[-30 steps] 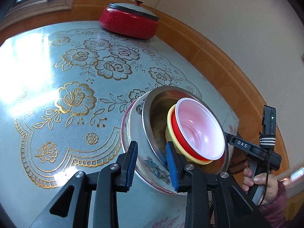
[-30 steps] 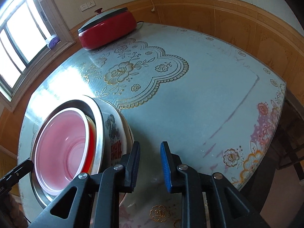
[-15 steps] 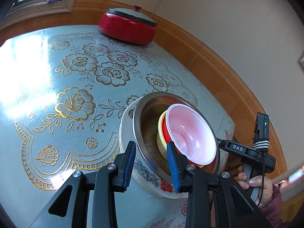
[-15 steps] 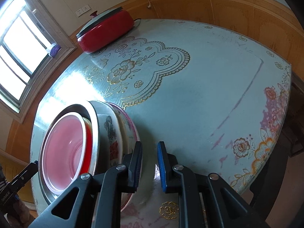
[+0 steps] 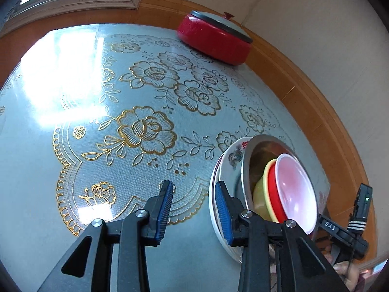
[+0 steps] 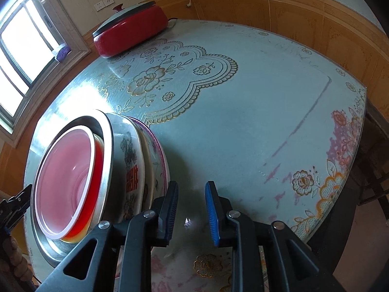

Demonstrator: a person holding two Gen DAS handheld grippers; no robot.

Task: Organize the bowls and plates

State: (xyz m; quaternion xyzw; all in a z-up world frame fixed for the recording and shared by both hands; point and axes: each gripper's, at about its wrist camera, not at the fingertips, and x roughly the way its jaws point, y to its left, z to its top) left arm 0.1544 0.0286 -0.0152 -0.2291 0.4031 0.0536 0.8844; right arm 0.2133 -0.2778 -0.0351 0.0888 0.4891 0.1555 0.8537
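Your whole nested stack sits near one edge of the bench (image 6: 243, 112), well apart from the red lidded pot (image 6: 131, 36) at the far edge by the wall. From the bottom up it reads: patterned plates (image 6: 155, 168), a printed enamel basin (image 6: 130, 165), a steel bowl (image 6: 107, 146), then yellow, red and a pale pink bowl (image 6: 63, 182) innermost.

Your left tongs (image 5: 194, 209) have their jaws opening and nothing is between them; only bare bench cloth shows in the gap. The right-hand finger of that pair lies just against the plate rim (image 5: 214, 194), so the stack lies to the right of the left tongs.

Your right tongs (image 6: 189, 209) are also opening, likewise empty, with the stack just to their left, the near finger beside the lowest plate's rim.

So the stack lies between your two tongs, each about equally near. It is round, with no long axis to line up on; what matters is the rim. I'd judge the stacking largely done, with any coming grasp turning on sliding one finger over a rim edge.
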